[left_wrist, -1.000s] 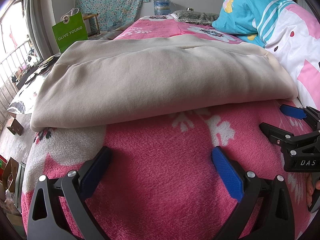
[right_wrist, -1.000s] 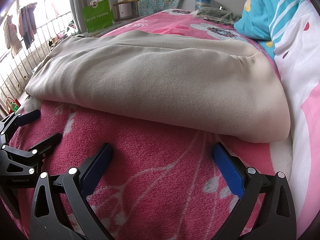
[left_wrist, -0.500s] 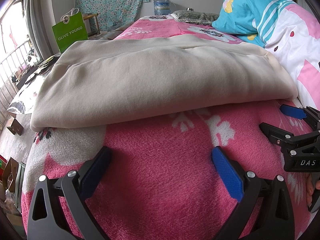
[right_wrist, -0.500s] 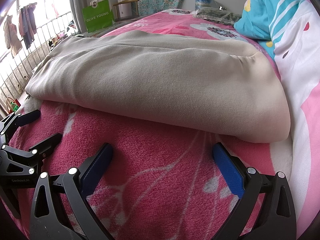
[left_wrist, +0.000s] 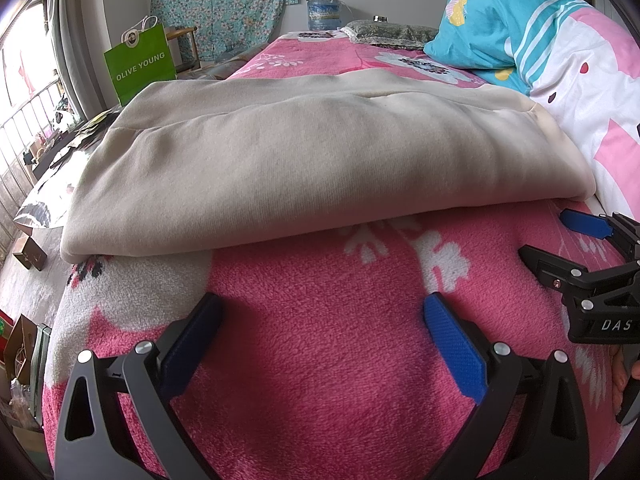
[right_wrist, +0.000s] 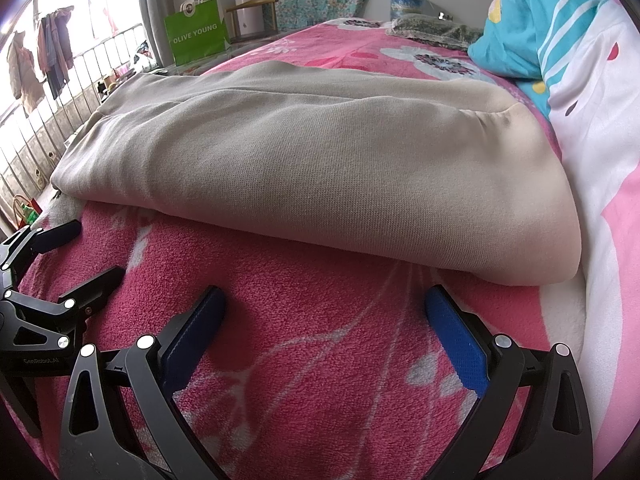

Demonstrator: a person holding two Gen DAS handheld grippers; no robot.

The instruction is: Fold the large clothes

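A beige garment (left_wrist: 312,160) lies folded in a thick flat stack across the pink flowered blanket (left_wrist: 320,340); the right wrist view shows it too (right_wrist: 320,176), with its rounded right fold near the pillow. My left gripper (left_wrist: 320,320) hovers open over the blanket, a short way in front of the garment's near edge, nothing between its blue pads. My right gripper (right_wrist: 324,316) is open as well, just short of the garment's near right corner. Each gripper shows in the other's view: the right one (left_wrist: 560,236) at the right edge, the left one (right_wrist: 80,248) at the left edge.
A big pillow in turquoise, white and pink (left_wrist: 560,60) runs along the bed's right side, touching the garment. A green paper bag (left_wrist: 140,64), a small table and a water jug (left_wrist: 324,14) stand beyond the bed. A railing (right_wrist: 48,92) and floor clutter lie left.
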